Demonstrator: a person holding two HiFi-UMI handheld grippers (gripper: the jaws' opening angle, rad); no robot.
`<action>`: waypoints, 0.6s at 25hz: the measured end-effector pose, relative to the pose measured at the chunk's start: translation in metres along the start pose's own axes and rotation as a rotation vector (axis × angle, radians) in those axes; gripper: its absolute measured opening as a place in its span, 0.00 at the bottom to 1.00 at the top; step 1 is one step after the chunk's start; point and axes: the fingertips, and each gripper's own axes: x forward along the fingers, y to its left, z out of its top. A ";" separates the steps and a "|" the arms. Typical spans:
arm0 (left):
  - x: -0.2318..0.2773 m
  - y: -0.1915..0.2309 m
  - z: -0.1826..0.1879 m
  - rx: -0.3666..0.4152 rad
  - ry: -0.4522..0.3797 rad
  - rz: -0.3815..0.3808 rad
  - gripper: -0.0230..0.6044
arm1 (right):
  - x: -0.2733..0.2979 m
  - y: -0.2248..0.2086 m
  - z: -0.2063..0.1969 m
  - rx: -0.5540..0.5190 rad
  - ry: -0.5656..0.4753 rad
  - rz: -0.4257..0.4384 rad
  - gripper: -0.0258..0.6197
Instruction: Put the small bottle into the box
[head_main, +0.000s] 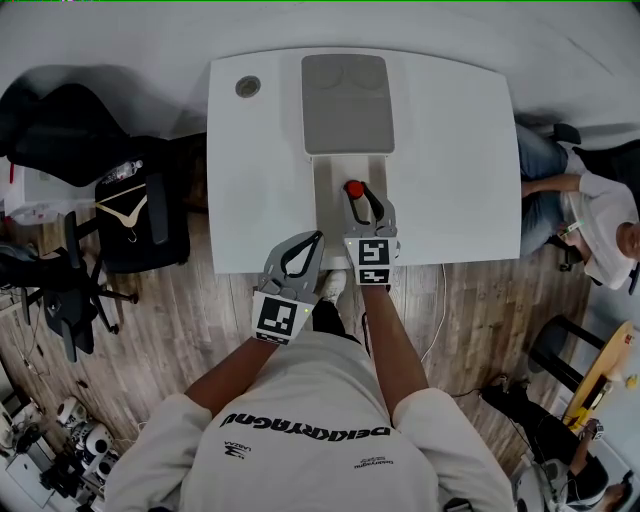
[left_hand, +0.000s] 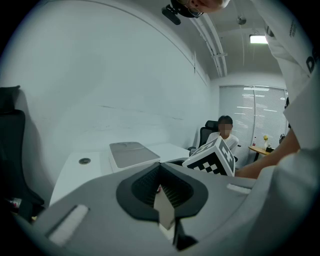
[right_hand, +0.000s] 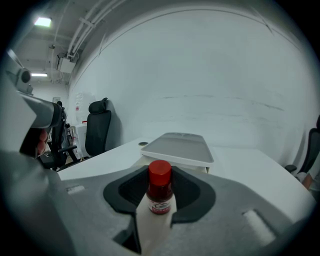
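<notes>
The white table (head_main: 450, 150) fills the upper middle of the head view, and wood-plank floor (head_main: 480, 320) runs below and beside it. Past the table's left edge stand a black office chair (head_main: 60, 130) at upper left and a second dark chair (head_main: 140, 225) with a clothes hanger (head_main: 125, 210) lying on it. Past the right edge sits a person (head_main: 590, 205) in a white top, close to that side. On the table, centre top, lies the box (head_main: 348, 103) with its flat gray top, and a pale tray-like part (head_main: 330, 215) reaches from it toward the near edge (whether this is the open inside of the box I cannot tell). Wide bare white surface lies on both sides of the box, broader at right. At left it is broken only by a round grommet (head_main: 248, 86) near the far left corner. The left gripper (head_main: 318, 238) hangs over the table's near edge just left of the pale part, its jaws drawn together with nothing between them. The right gripper (head_main: 362, 205) is over the pale part and clenched on the small bottle (head_main: 354, 188). In the right gripper view that bottle stands upright between the pads, red cap up, with the gray top of the box behind it. A thin cable (head_main: 440, 300) trails on the floor below the table's right half. Plain white walls close the room.
</notes>
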 end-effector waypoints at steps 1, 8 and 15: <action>0.000 0.000 0.000 -0.001 -0.001 0.001 0.05 | 0.000 0.000 0.000 0.000 -0.001 0.002 0.25; 0.000 -0.001 0.001 0.004 -0.001 -0.002 0.05 | 0.000 0.002 0.000 0.004 0.003 0.013 0.25; 0.000 -0.002 0.005 0.004 -0.011 0.005 0.05 | -0.001 0.000 -0.001 0.016 0.007 0.014 0.25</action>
